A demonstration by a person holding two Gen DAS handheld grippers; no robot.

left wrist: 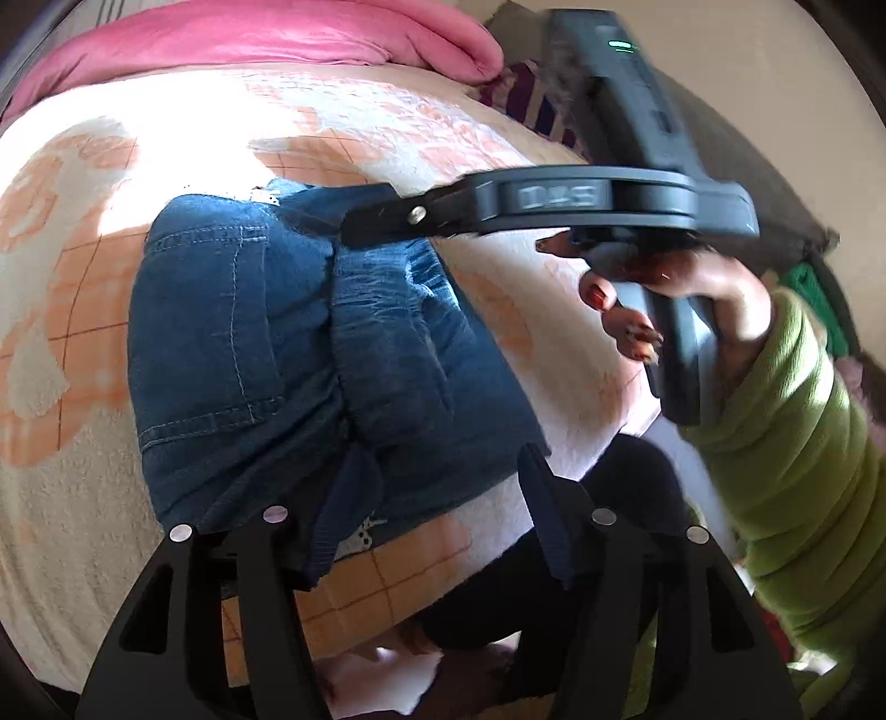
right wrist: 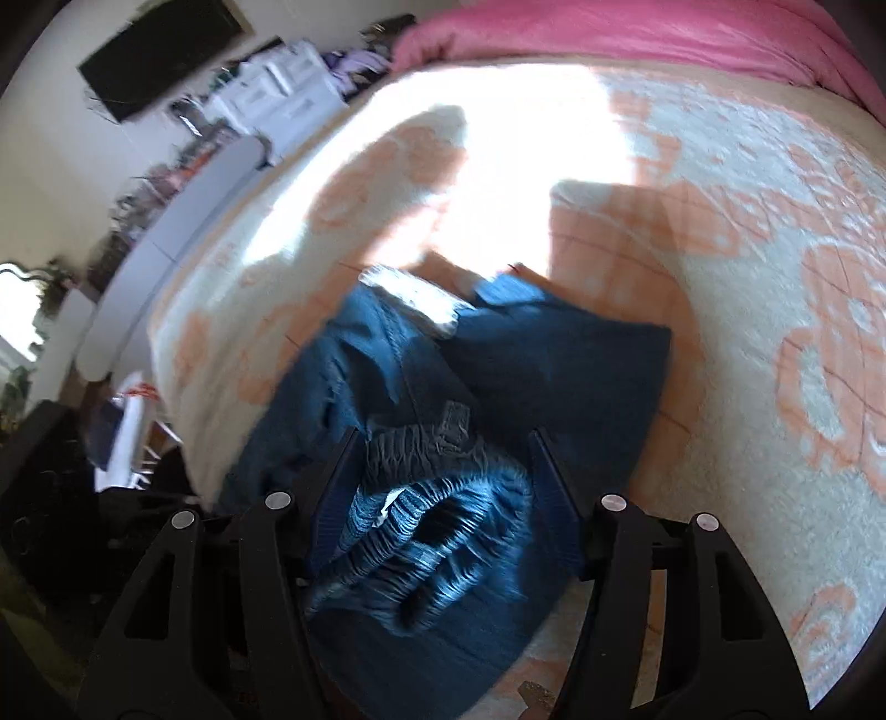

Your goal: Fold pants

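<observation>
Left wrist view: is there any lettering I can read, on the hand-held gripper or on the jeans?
Right hand-held gripper: pale characters in a window on its body, too blurred to read.
Jeans: no lettering visible.
Blanket: pattern only, no text.

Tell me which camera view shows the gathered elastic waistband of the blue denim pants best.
The right wrist view: the gathered elastic waistband of the blue denim pants fills the foreground between that camera's own open jaws, slightly blurred. The left wrist view shows it smaller, as a ruffled band across the folded bundle.

A pink pillow (left wrist: 277, 39) lies atop the cream-and-orange blanket (left wrist: 72, 266).
</observation>
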